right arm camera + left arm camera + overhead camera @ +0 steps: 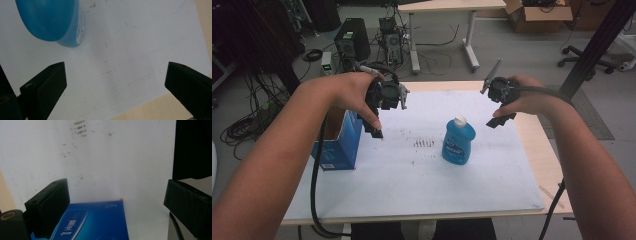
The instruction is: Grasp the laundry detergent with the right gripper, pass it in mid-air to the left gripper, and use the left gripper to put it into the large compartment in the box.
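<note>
The blue bottle (pixel 458 141) stood upright on the white sheet (pixel 412 175) that covered the table (pixel 547 155), below and a little to the left of the right gripper (pixel 500 120), near it but apart from it. In the right gripper view the bottle (pixel 53 21) lay beyond the left jaw, outside the gap, and nothing but the sheet showed between the jaws, which stood wide apart. The left gripper (pixel 374 131) hung just beside the open blue box (pixel 337 145), above its right edge, with its jaws spread wide too. In the left gripper view the box (pixel 100 222) sat low between the jaws, nearer the left one, unclamped. Faint dark marks (pixel 423 143) dotted the sheet between box and bottle.
</note>
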Demonstrator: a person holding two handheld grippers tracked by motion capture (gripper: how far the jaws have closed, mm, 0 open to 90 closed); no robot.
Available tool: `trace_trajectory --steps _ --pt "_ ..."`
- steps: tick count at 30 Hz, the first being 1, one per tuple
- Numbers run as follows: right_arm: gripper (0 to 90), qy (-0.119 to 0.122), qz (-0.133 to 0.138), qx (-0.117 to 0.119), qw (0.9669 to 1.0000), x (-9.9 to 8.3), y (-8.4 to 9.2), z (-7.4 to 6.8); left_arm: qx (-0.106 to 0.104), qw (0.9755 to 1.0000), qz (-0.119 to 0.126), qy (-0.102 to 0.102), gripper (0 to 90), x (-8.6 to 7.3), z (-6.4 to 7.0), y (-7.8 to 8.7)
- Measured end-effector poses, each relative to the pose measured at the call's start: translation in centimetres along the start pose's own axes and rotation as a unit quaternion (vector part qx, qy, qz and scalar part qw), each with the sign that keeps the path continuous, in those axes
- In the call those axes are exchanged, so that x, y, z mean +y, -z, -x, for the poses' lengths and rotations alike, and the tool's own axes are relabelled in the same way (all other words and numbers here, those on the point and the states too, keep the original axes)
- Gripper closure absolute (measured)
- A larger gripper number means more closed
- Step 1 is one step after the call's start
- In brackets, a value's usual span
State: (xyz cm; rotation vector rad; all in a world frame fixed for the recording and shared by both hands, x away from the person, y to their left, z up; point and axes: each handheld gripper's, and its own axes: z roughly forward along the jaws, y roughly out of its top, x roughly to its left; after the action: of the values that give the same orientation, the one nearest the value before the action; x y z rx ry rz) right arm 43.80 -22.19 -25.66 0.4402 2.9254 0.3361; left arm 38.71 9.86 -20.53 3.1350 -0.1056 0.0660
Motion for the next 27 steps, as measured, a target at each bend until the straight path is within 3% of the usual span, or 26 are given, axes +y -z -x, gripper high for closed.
trace_trajectory --steps 5,8,27 --pt "4.0 0.004 0.005 0.003 1.0 -0.5 -0.6 -0.7 0.002 1.0 -0.003 -0.002 6.7 0.1 0.1 0.0" --pt "4.0 0.008 0.021 0.007 0.9997 -1.1 -1.3 -1.3 0.001 1.0 -0.004 -0.003 6.8 0.2 0.2 -0.1" --pt "4.2 0.002 0.07 0.028 0.9972 -2.7 -4.5 -3.7 0.003 0.9999 -0.01 -0.006 6.6 0.8 0.1 -0.4"
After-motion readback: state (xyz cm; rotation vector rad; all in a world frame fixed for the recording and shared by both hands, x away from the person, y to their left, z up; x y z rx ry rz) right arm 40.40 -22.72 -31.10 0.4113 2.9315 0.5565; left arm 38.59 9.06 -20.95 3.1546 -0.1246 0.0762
